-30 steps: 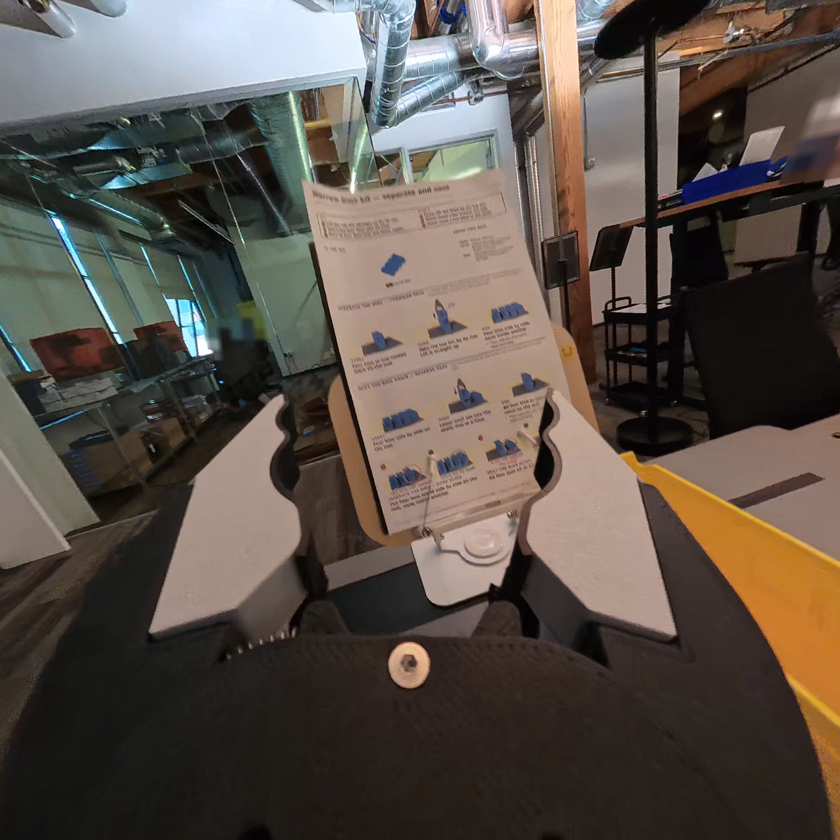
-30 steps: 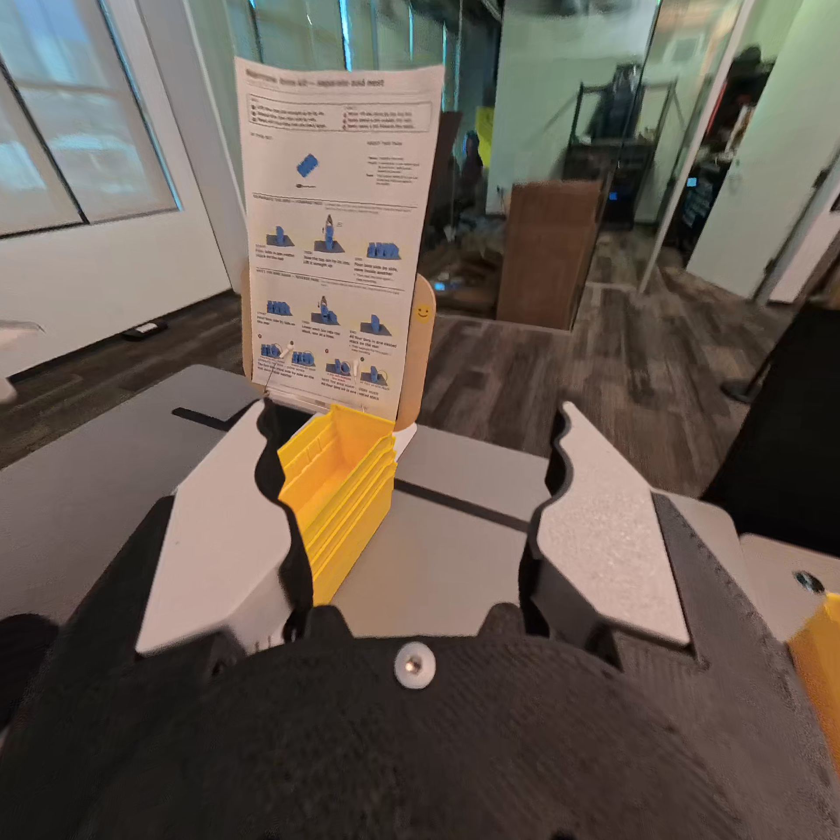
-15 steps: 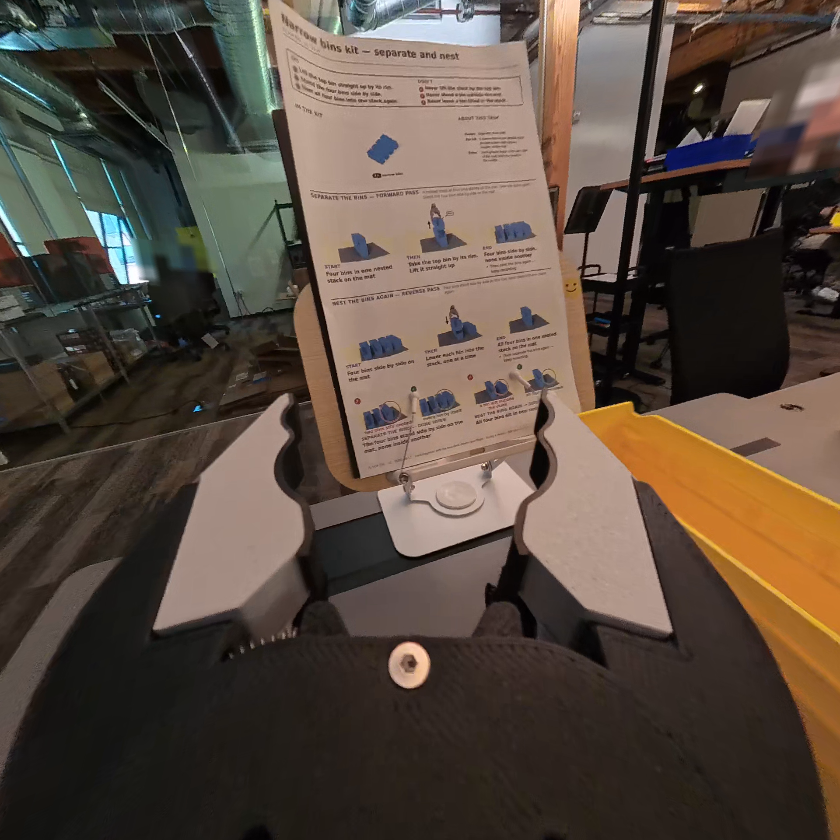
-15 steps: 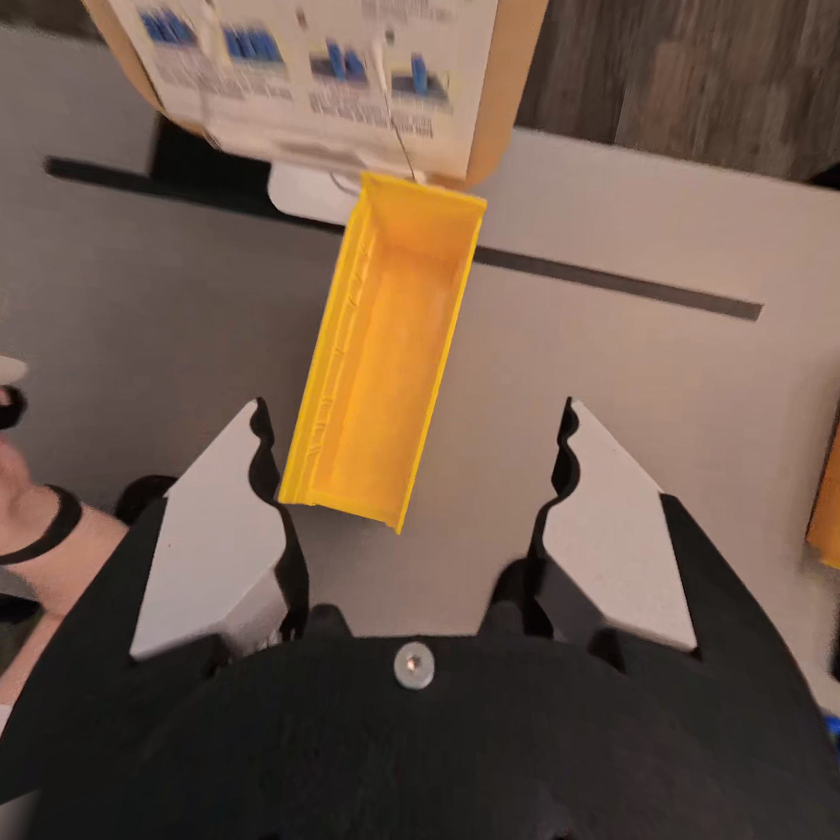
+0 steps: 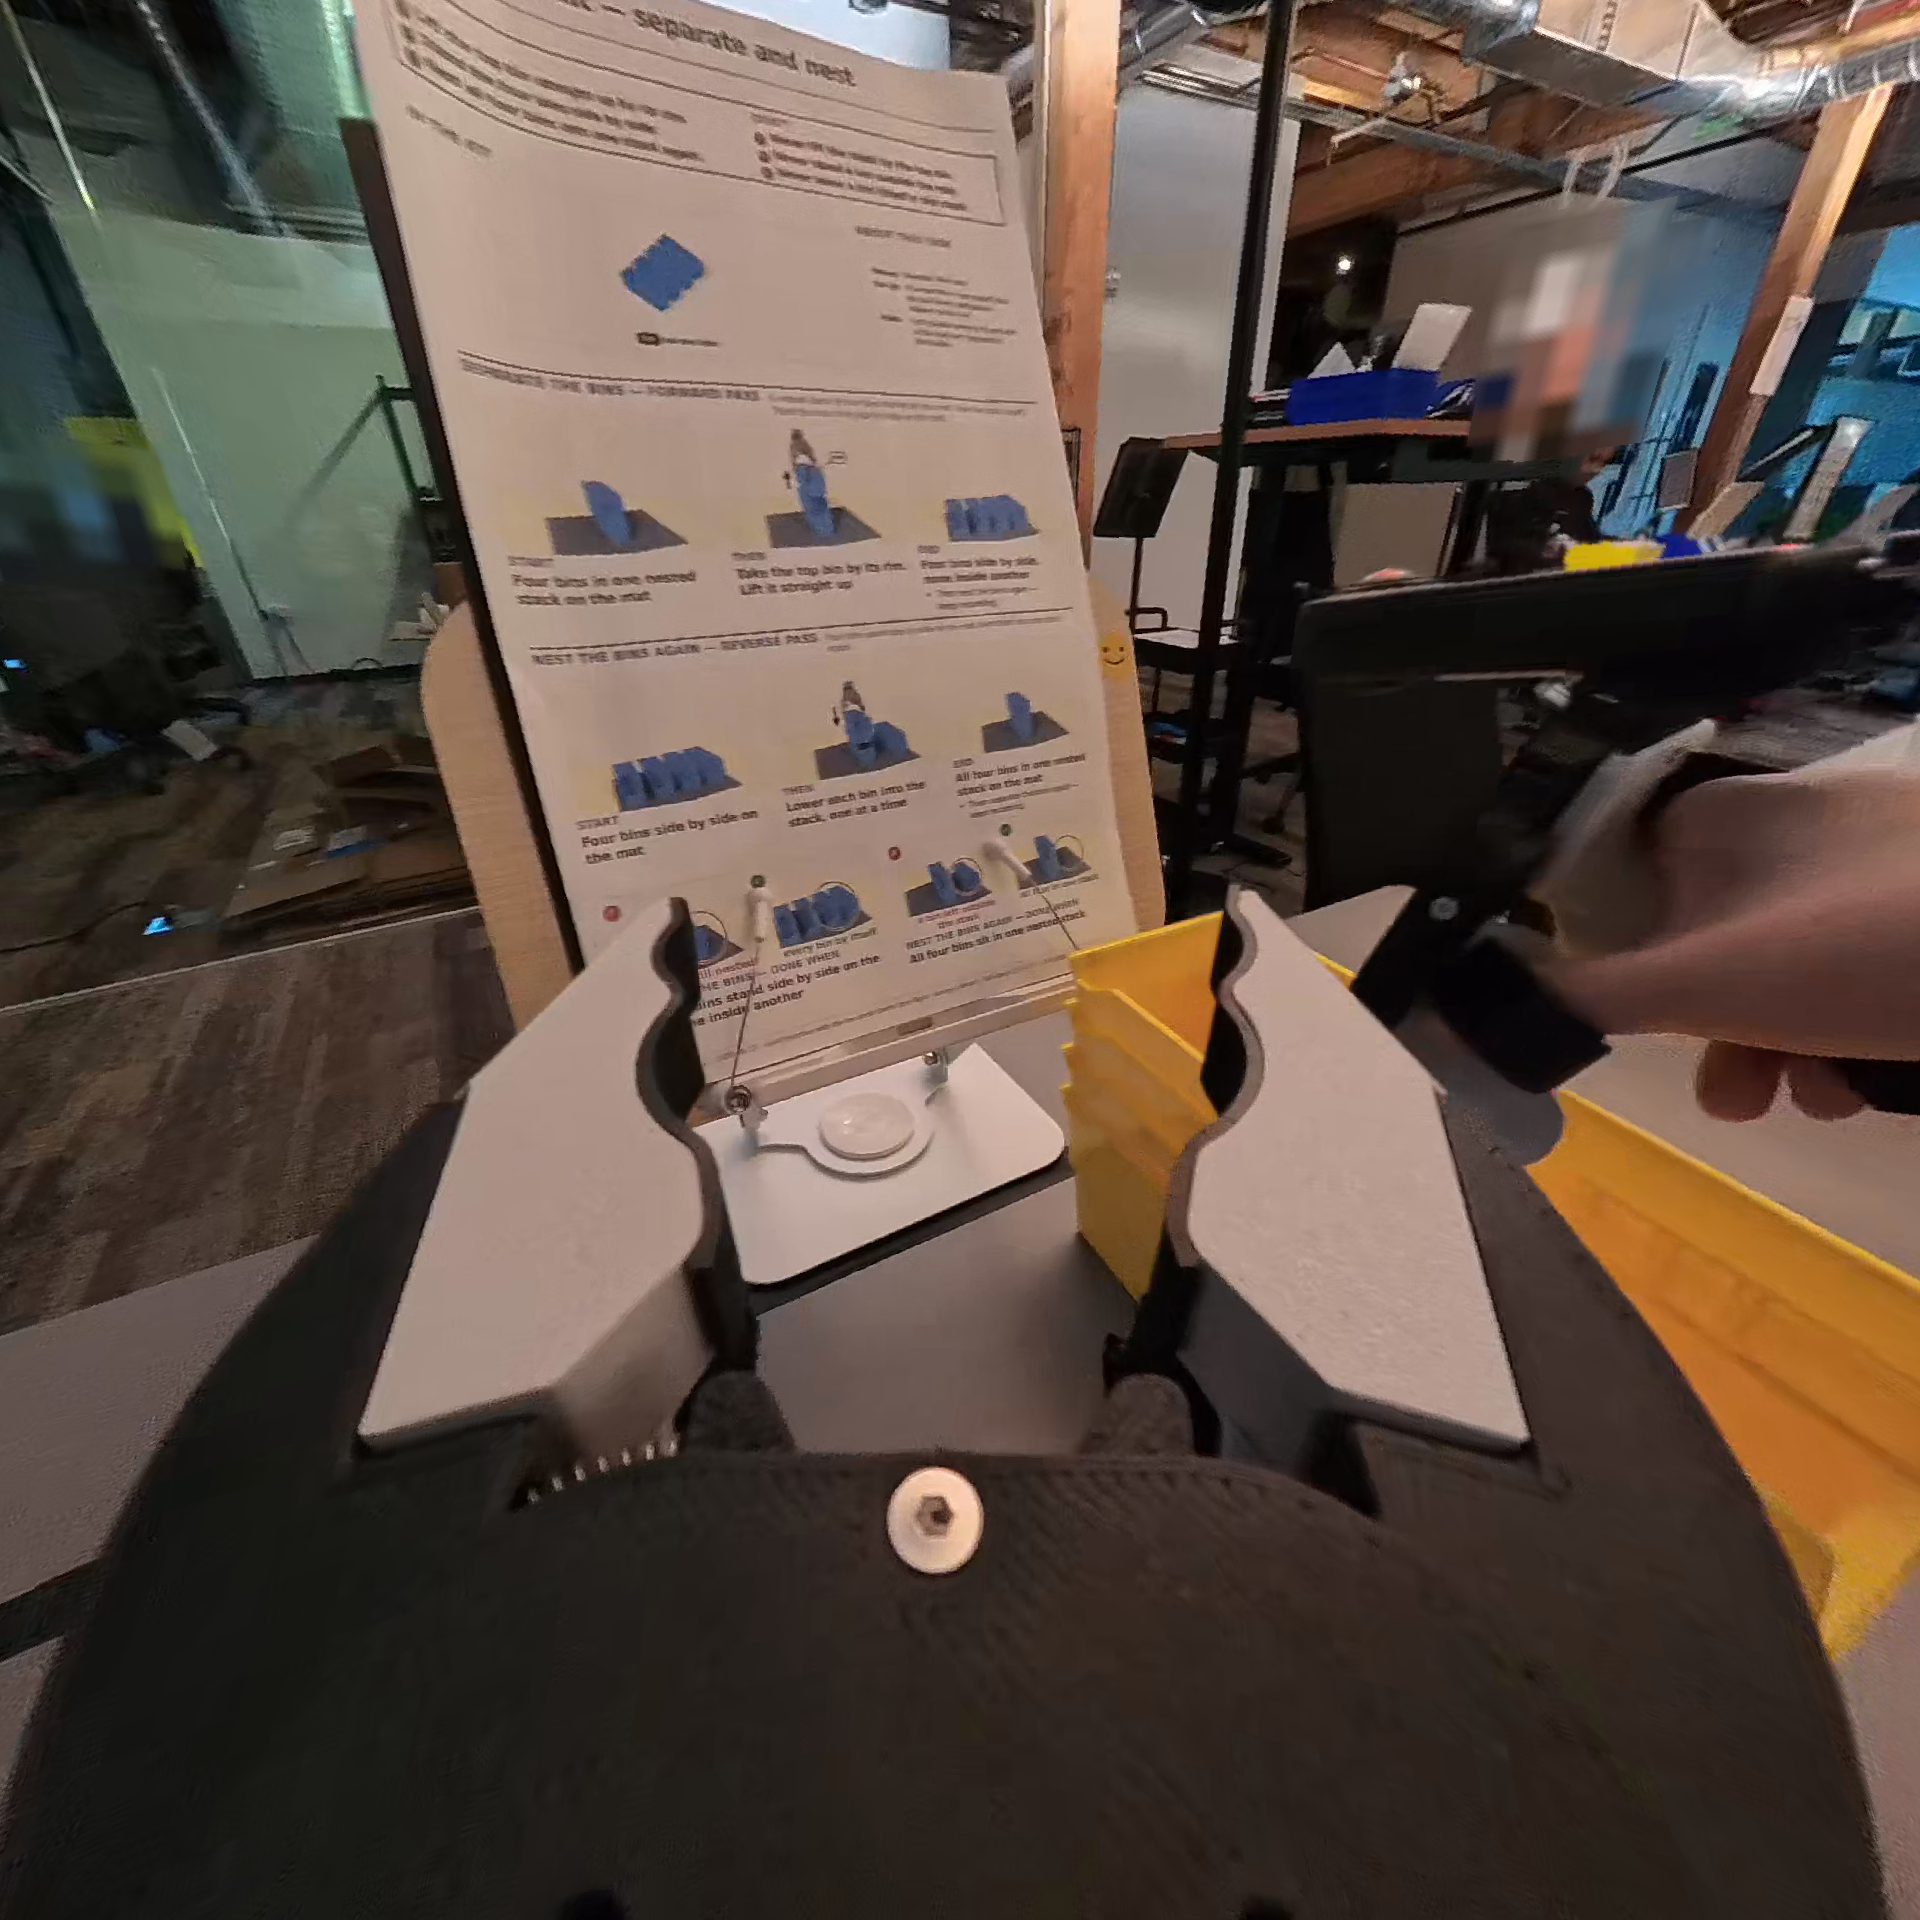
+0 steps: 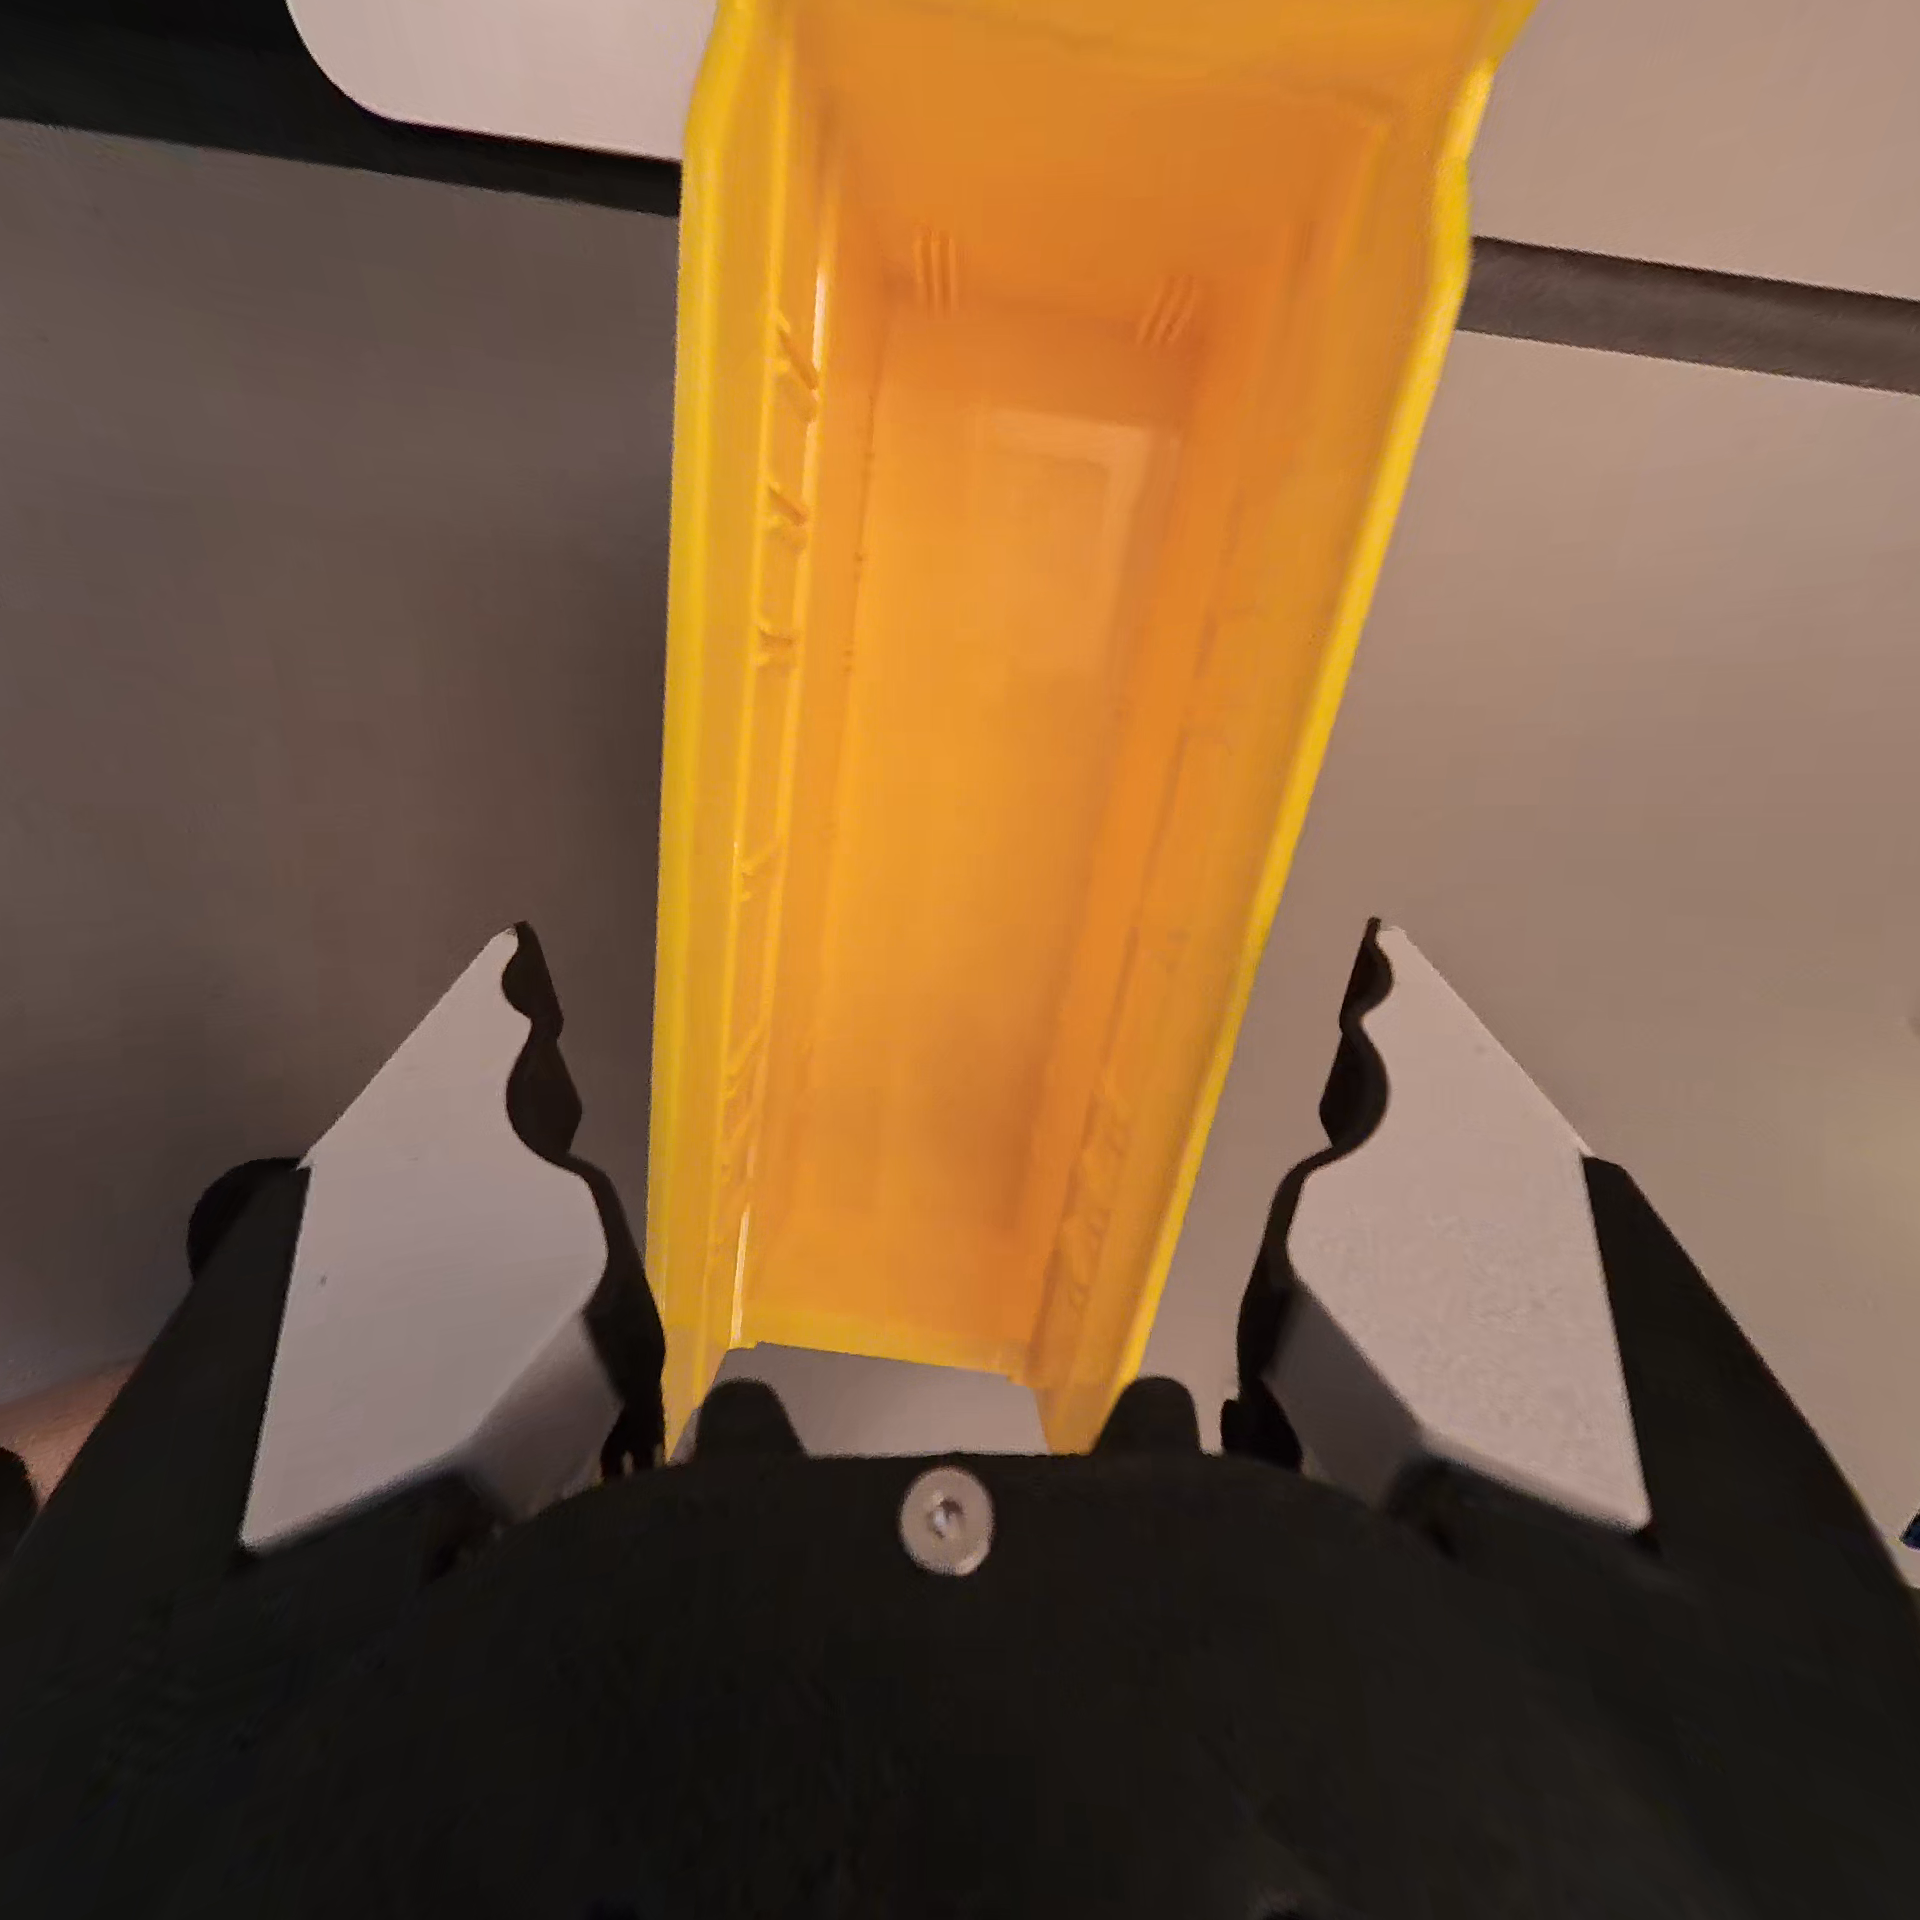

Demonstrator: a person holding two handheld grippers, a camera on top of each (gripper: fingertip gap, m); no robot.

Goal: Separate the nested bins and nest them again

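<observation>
Left wrist view: your left tongs [image 5: 951, 935] stand wide apart with nothing between the fingers, pointing toward the instruction sheet [image 5: 769, 520] that fills the upper centre of the frame on its white stand base [image 5: 883, 1153]. Just right of centre, the stack of nested yellow bins [image 5: 1132, 1049] rests on the grey tabletop [image 5: 935, 1340], its stepped rims showing one above another; the inner edge of your right-hand finger [image 5: 1340, 1195] overlaps the stack in the picture, but whether it touches is not clear. A long yellow wall [image 5: 1683, 1309] runs toward the lower right of the frame; you cannot tell whether it belongs to the same stack. At the right edge, a hand [image 5: 1766, 935] grips the black body of the other device. Right wrist view: your right tongs [image 6: 945, 930] look straight down and are spread wide, straddling the near end of the yellow bins [image 6: 1018, 727], which run from the lower centre to the top of the frame. Bare tabletop [image 6: 312, 623] shows between each fingertip and the bin rim, so neither pad presses on it.
</observation>
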